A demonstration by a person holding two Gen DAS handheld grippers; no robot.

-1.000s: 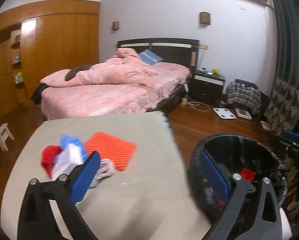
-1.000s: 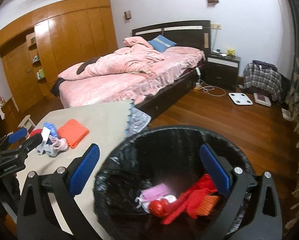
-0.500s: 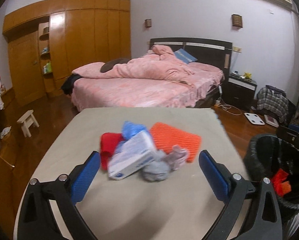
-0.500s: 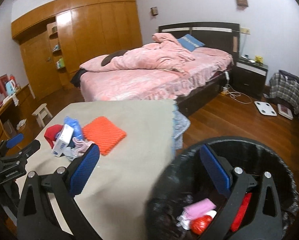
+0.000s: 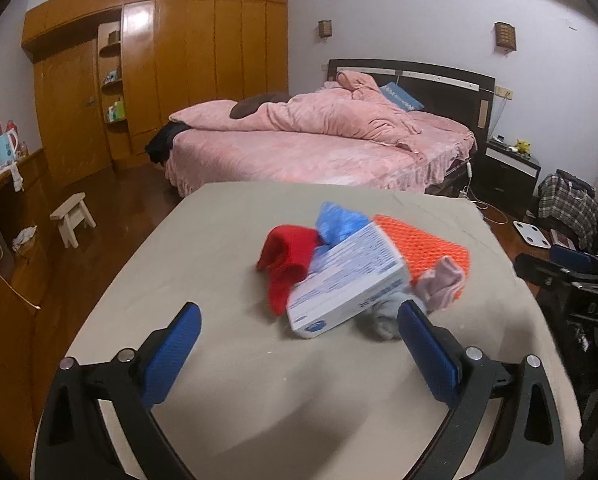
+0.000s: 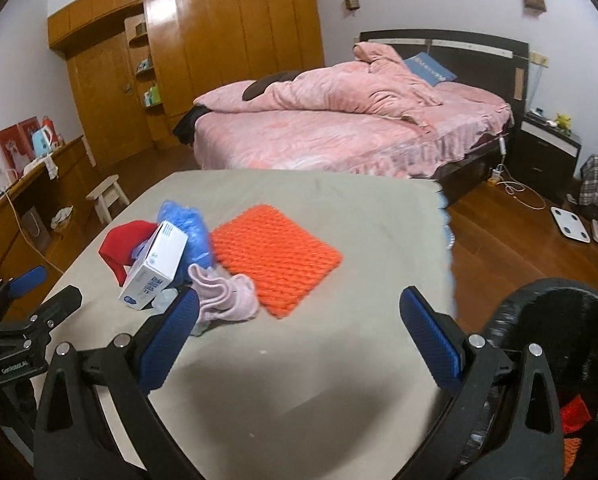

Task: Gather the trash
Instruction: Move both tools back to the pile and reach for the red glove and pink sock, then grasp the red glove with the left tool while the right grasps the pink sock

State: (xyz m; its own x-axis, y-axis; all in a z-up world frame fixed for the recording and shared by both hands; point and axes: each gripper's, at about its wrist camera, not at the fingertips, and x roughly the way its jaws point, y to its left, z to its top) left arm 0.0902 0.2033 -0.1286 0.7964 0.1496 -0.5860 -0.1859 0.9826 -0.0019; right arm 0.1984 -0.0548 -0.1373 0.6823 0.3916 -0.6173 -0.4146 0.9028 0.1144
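Note:
A pile of trash lies on the beige table (image 5: 227,240): a white box (image 5: 347,284), a red cloth (image 5: 287,256), a blue plastic bag (image 5: 339,224), an orange mesh pad (image 5: 431,248) and a pink sock (image 5: 439,280). My left gripper (image 5: 299,344) is open just short of the box, nothing between its fingers. In the right wrist view the white box (image 6: 155,268), pink sock (image 6: 227,296) and orange pad (image 6: 275,256) lie ahead of my open, empty right gripper (image 6: 299,332). The black trash bin (image 6: 555,360) stands at the lower right with red trash inside.
A pink bed (image 5: 319,144) stands behind the table, a wooden wardrobe (image 5: 159,72) to the left. A small stool (image 5: 73,216) and a wooden counter (image 5: 7,216) are on the left. A scale (image 6: 571,224) lies on the wooden floor at right.
Both grippers have swung left, away from the bin and toward the pile on the table. The left gripper has closed in on the white box. Both stay open.

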